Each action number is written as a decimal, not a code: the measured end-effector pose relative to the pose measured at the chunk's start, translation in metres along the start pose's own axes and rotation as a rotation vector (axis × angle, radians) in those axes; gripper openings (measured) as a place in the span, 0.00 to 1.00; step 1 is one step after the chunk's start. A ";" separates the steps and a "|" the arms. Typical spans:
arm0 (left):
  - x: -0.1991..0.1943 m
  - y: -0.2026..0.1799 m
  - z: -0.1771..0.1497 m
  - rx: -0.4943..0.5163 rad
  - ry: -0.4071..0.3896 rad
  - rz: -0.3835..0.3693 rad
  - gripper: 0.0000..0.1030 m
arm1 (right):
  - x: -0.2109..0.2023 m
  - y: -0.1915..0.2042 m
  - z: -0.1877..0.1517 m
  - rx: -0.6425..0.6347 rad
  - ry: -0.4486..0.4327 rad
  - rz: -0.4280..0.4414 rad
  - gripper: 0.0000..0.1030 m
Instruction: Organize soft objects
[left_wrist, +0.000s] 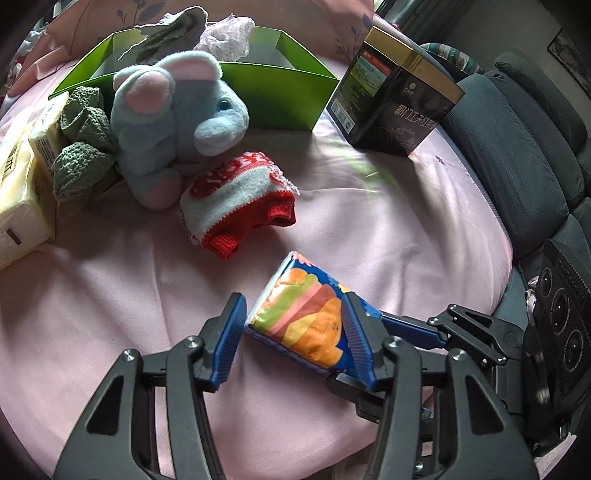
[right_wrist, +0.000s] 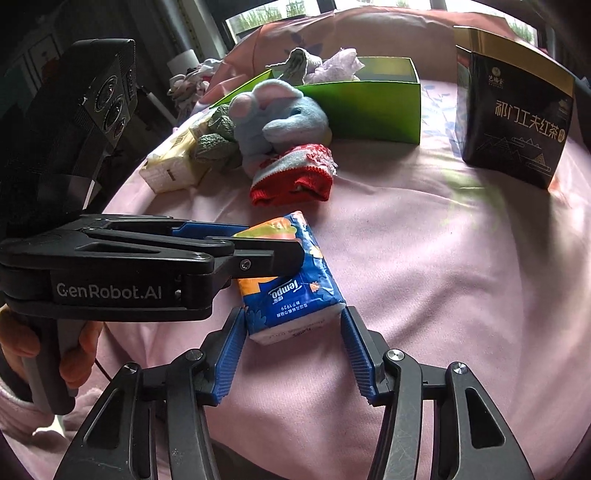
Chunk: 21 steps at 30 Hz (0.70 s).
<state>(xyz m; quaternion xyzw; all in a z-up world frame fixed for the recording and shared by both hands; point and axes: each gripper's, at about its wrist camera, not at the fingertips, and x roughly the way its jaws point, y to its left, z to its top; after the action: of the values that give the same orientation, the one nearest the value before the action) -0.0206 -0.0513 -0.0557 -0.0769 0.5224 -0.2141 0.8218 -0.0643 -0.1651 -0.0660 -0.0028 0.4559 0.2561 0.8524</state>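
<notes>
A blue and orange tissue pack (left_wrist: 303, 317) lies on the pink sheet, also in the right wrist view (right_wrist: 291, 280). My left gripper (left_wrist: 293, 314) straddles it with jaws open; its right finger touches the pack. My right gripper (right_wrist: 293, 321) also straddles the pack's near end, jaws open, fingers close to its sides. The left gripper body (right_wrist: 147, 266) reaches in from the left over the pack. A red and white knit hat (left_wrist: 240, 206), a blue plush elephant (left_wrist: 173, 122) and green knit items (left_wrist: 81, 144) lie beyond. A green open box (left_wrist: 280, 92) holds crumpled cloths (left_wrist: 199, 33).
A black tea box (left_wrist: 395, 99) stands at the far right, also in the right wrist view (right_wrist: 513, 118). Cream tissue packs (left_wrist: 22, 192) sit at the left. A grey padded chair (left_wrist: 517, 155) borders the bed on the right. Bare pink sheet (right_wrist: 461, 277) lies right of the pack.
</notes>
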 end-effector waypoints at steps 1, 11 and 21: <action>-0.001 0.000 0.000 -0.001 -0.002 0.006 0.50 | 0.000 0.001 0.001 0.000 -0.003 0.003 0.52; -0.049 0.005 0.018 -0.006 -0.134 0.026 0.48 | -0.021 0.013 0.038 -0.033 -0.119 0.042 0.49; -0.079 0.029 0.083 -0.027 -0.239 0.056 0.48 | -0.016 0.024 0.116 -0.115 -0.248 0.036 0.46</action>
<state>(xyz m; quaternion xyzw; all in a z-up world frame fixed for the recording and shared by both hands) 0.0322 0.0009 0.0362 -0.0981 0.4257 -0.1733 0.8827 0.0081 -0.1236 0.0196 -0.0118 0.3313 0.2956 0.8959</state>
